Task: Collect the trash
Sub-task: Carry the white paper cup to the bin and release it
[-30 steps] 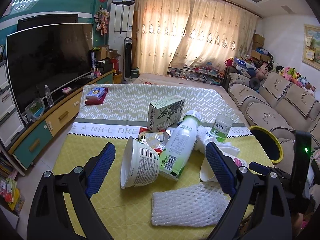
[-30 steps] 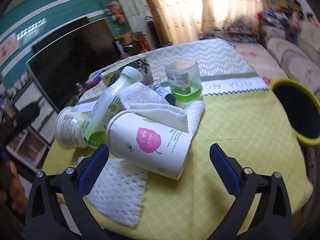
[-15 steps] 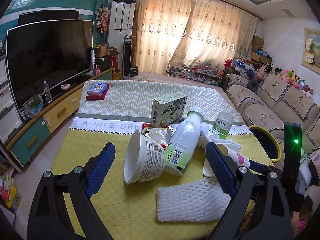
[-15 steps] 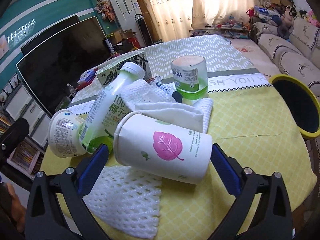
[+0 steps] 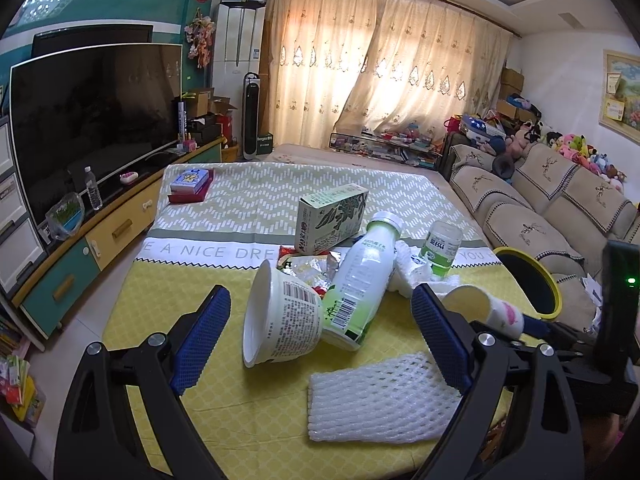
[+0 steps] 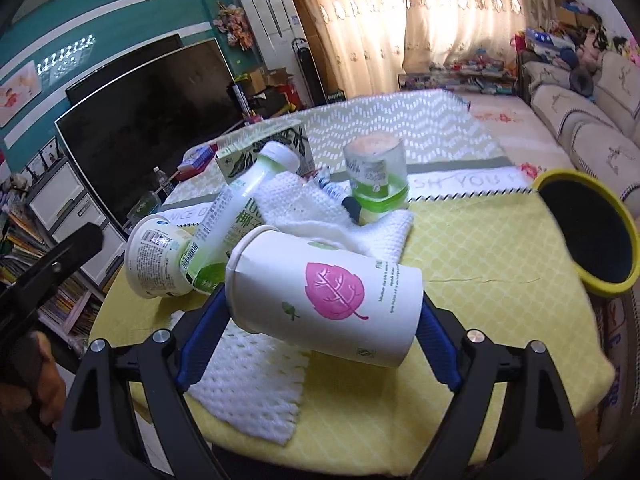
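Trash lies piled on the yellow-clothed table (image 5: 180, 280): a tipped yoghurt tub (image 5: 280, 320), a white-and-green bottle (image 5: 360, 280), a green carton (image 5: 332, 216), a small clear green jar (image 5: 440, 248), wrappers, a white cloth (image 6: 304, 208) and a foam net (image 5: 384, 396). My right gripper (image 6: 322, 304) is closing on a white paper cup with a pink leaf (image 6: 324, 296). Its pads touch the cup's rim and base, and the cup lies tilted across them. The same cup (image 5: 484, 308) shows in the left wrist view. My left gripper (image 5: 319, 296) hovers open, near the tub and holding nothing.
A yellow-rimmed black bin (image 6: 560, 176) stands at the table's right edge. A red book with a box on it (image 5: 190, 184) lies at the far left corner. A television and low cabinet (image 5: 92, 120) line the left side, a sofa (image 5: 540, 216) the right.
The right gripper's pads have drawn in from wide apart until they meet the paper cup's ends. The cup now sits tilted and slightly raised. The left gripper stays open and still.
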A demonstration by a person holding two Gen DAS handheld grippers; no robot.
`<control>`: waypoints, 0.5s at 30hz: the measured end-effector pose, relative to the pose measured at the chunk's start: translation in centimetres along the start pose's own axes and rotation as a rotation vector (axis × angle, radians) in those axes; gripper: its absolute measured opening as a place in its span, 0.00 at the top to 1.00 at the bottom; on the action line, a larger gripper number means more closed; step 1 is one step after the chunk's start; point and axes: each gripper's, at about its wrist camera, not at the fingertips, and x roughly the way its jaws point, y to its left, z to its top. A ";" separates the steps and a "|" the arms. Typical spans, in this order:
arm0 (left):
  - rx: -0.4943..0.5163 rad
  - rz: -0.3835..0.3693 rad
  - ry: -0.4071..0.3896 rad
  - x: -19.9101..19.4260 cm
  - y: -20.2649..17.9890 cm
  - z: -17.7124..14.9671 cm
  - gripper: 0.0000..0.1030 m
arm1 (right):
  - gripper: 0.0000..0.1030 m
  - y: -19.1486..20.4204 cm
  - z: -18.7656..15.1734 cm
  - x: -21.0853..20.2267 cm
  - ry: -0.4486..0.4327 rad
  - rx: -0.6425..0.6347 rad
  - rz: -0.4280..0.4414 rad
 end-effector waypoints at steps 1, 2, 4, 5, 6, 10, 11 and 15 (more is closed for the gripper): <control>0.002 -0.001 0.001 0.0 -0.1 0.0 0.12 | 0.20 -0.2 -0.1 -0.5 -0.013 -0.008 -0.007; 0.006 -0.003 0.004 0.1 -0.3 -0.1 0.12 | 0.20 -0.5 -0.1 -1.0 -0.026 -0.009 -0.011; 0.014 -0.006 0.009 0.2 -0.8 -0.1 0.12 | 0.20 -1.1 -0.1 -1.6 -0.043 -0.006 -0.019; 0.018 -0.009 0.012 0.3 -1.1 -0.2 0.12 | 0.20 -1.5 0.0 -1.9 -0.053 -0.004 -0.026; 0.024 -0.014 0.014 0.4 -1.4 -0.3 0.12 | 0.20 -2.1 0.2 -2.2 -0.065 0.001 -0.036; 0.046 -0.032 0.022 0.6 -2.4 -0.6 0.12 | 0.20 -5.9 1.2 -3.3 -0.123 0.043 -0.131; 0.051 -0.035 0.025 0.6 -2.6 -0.7 0.12 | 0.20 -7.9 1.6 -3.7 -0.143 0.074 -0.173; 0.064 -0.048 0.040 1.1 -3.3 -1.0 0.12 | 0.20 -14.0 2.8 -4.5 -0.177 0.149 -0.306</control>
